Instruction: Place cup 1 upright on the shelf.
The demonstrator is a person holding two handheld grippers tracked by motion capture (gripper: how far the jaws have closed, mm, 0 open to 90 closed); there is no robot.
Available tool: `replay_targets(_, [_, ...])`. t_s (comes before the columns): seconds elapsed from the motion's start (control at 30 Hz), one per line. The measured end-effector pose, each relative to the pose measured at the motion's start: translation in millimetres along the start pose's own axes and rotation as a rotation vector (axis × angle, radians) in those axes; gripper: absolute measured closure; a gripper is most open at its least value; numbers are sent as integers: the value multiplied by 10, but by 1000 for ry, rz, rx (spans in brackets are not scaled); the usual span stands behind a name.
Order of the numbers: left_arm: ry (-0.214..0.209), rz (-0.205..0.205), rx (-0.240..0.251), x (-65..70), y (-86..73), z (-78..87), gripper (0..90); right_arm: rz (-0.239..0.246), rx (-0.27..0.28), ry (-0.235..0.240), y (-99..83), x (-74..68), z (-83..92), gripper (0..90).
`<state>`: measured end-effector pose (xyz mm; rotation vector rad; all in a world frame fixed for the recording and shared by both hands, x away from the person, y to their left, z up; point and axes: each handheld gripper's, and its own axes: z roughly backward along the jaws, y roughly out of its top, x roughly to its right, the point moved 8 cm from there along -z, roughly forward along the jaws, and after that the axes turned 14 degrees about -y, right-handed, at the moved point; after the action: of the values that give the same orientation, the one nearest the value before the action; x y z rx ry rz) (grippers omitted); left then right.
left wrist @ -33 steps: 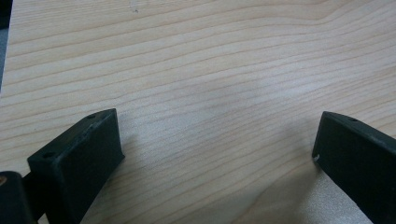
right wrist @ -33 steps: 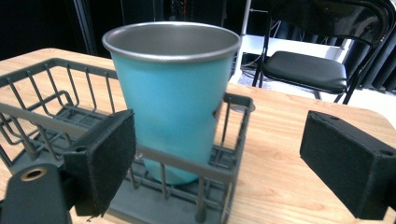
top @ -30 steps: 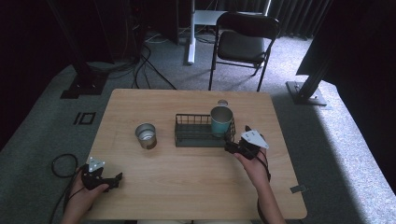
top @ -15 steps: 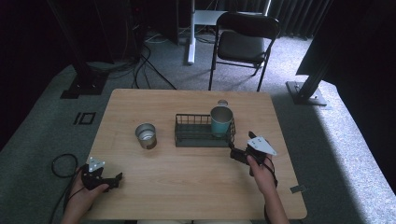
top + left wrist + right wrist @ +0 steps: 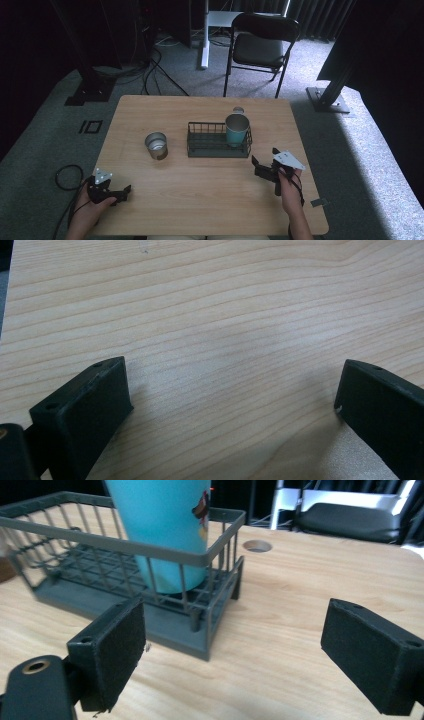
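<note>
Near the table's (image 5: 200, 210) right edge, toward the front, the right gripper (image 5: 265, 161) rests in the person's hand with its jaws spread wide and nothing between them. Its own view shows both black pads well apart, bare wood under the gap, and the wire basket's (image 5: 200, 560) corner just beyond the left pad, not touching it. A teal cup (image 5: 165, 525) stands upright in the right end of that basket (image 5: 218, 148), its base inside the wire wall. Behind the basket a round hole (image 5: 257, 545) opens in the tabletop.

Close to the front left corner the left gripper (image 5: 120, 192) lies low over the table, jaws likewise wide open and empty; its view shows plain wood grain between the pads. A metal can (image 5: 156, 145) stands upright to the left of the basket, apart from it and from both grippers.
</note>
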<state>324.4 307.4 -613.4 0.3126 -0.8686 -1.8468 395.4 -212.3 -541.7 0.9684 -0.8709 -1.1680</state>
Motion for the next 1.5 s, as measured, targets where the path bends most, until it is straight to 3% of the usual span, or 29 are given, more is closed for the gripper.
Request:
replay_targets(0.13, [0,-1,-1,0,0,1,20,25,-31,28,-79,66,35,106])
replay_targets(0.27, [0,-1,-1,-1,0,1,20,6,-40,46,-123,134,70,106])
replay_targets(0.33, [0,-1,-1,-1,-1,1,20,20,-44,65,-139,164,99,106])
replay_targets(0.6, [0,-1,-1,0,0,0,20,91,-68,217,-236,176,258,107])
replay_targets(0.77, [0,-1,-1,-1,0,0,20,101,-95,275,-318,183,311,107])
replay_targets(0.93, [0,-1,-1,-1,-1,0,20,140,-139,331,-407,220,380,107])
replay_targets(1.17, [1,-1,0,0,0,0,20,187,-222,337,-583,306,414,107])
replay_targets(1.37, [0,-1,-1,-1,-1,1,20,187,-260,248,-702,440,378,106])
replay_targets(1.5, [0,-1,-1,-1,-1,0,20,211,-288,246,-785,461,400,106])
